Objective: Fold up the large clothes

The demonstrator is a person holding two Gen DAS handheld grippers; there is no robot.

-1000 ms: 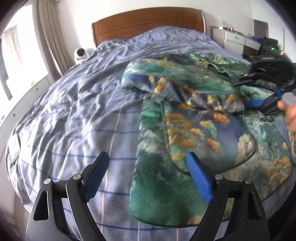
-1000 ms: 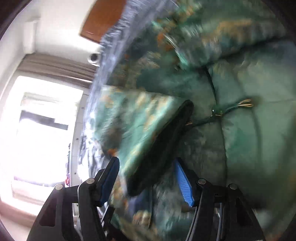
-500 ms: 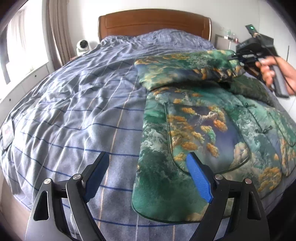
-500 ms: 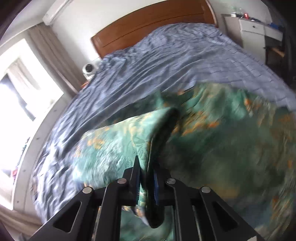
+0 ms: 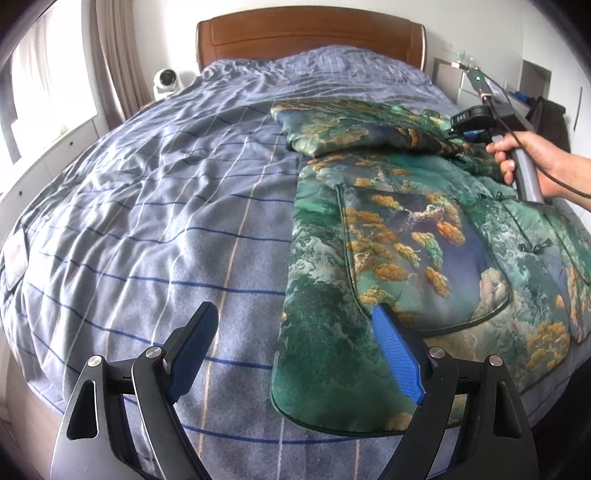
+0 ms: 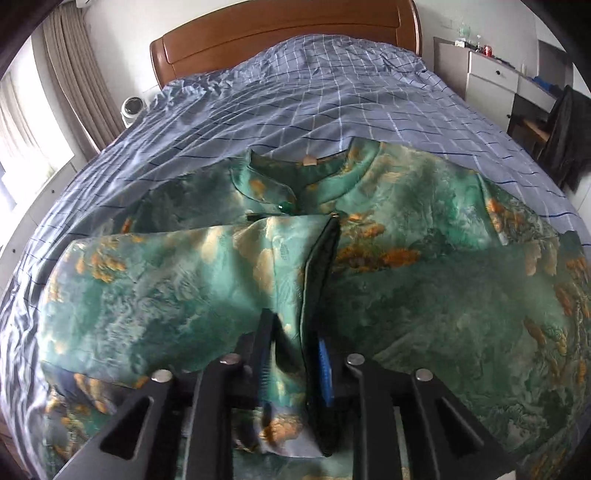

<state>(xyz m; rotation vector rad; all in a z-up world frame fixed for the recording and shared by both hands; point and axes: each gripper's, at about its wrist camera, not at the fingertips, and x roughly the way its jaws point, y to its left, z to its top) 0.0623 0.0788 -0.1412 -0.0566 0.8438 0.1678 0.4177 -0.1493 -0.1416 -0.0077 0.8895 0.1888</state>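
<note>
A green patterned jacket (image 5: 399, 258) with orange and blue print lies on the bed, front up. Its left sleeve (image 5: 351, 127) is folded across the chest. My left gripper (image 5: 295, 354) is open and empty, hovering above the blanket just left of the jacket's lower hem. My right gripper (image 6: 293, 363) is shut on the sleeve's dark-trimmed cuff (image 6: 317, 273), holding it over the jacket's chest below the collar (image 6: 306, 173). The right gripper also shows in the left wrist view (image 5: 476, 123), held in a hand.
A blue checked blanket (image 5: 166, 206) covers the bed, with a wooden headboard (image 5: 310, 33) behind. A small white camera (image 5: 166, 81) stands left of the headboard. A white dresser (image 6: 491, 81) and a dark garment on a chair (image 6: 565, 136) stand to the right.
My right gripper has closed on the sleeve cuff and carried the sleeve across the jacket's chest, and the sleeve now lies flatter. The left gripper has stayed open and barely moved.
</note>
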